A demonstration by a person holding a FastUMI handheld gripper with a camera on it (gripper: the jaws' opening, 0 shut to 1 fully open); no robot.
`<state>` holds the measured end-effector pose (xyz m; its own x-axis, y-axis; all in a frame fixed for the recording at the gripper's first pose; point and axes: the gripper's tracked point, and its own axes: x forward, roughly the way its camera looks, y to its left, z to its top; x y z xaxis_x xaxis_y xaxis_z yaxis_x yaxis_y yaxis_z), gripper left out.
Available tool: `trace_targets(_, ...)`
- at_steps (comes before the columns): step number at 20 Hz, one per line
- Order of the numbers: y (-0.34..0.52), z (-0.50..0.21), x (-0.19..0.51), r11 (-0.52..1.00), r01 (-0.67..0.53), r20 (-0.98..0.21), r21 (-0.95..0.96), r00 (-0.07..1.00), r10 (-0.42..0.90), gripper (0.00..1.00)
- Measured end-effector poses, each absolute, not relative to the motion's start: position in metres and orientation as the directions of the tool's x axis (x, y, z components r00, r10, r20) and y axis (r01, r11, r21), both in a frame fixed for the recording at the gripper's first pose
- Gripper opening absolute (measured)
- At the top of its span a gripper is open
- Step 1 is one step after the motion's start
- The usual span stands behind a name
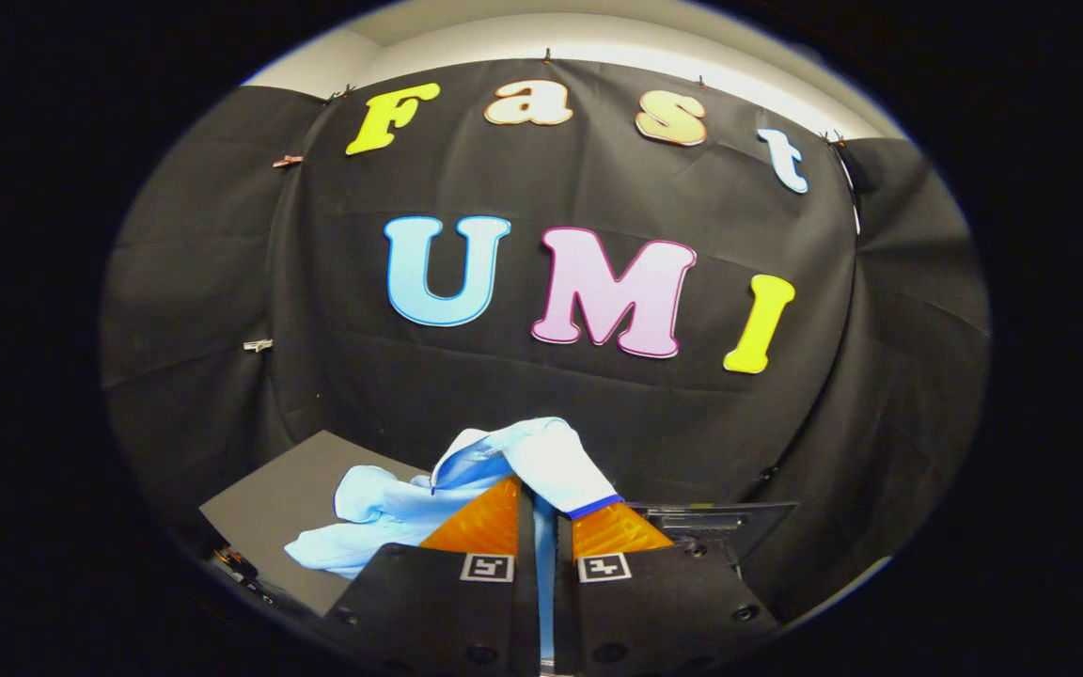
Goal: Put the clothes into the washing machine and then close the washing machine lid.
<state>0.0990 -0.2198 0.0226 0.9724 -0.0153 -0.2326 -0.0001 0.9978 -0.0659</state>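
Cloth (466,489) pinched in the tool (544,512), raised before the booth wall.
Its two fingers are clenched on the pale blue fabric, which bunches above their tips and drapes to the left over a dark flat panel (288,498); a blue-trimmed cuff lies on the right finger.

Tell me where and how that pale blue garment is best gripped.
Grip it as now: the gripper is shut on the pale blue garment, a bunched fold of cloth pinched between both fingers. The cloth is limp and has no firm edge, so a gathered fold taken from above probably holds best. The loose part drapes off to one side over a dark flat surface.
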Motion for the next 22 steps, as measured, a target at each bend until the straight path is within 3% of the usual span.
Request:
trace_targets(10,-0.346,0.032,0.083,0.998,0.050,-0.212,-0.027,0.976,-0.055,0.10)
trace_targets(16,-0.381,0.026,0.084,1.000,-0.006,-0.206,-0.006,0.979,0.004,0.10)
trace_targets(22,-0.391,-0.033,0.092,0.993,-0.114,-0.276,-0.003,0.955,0.109,0.10)
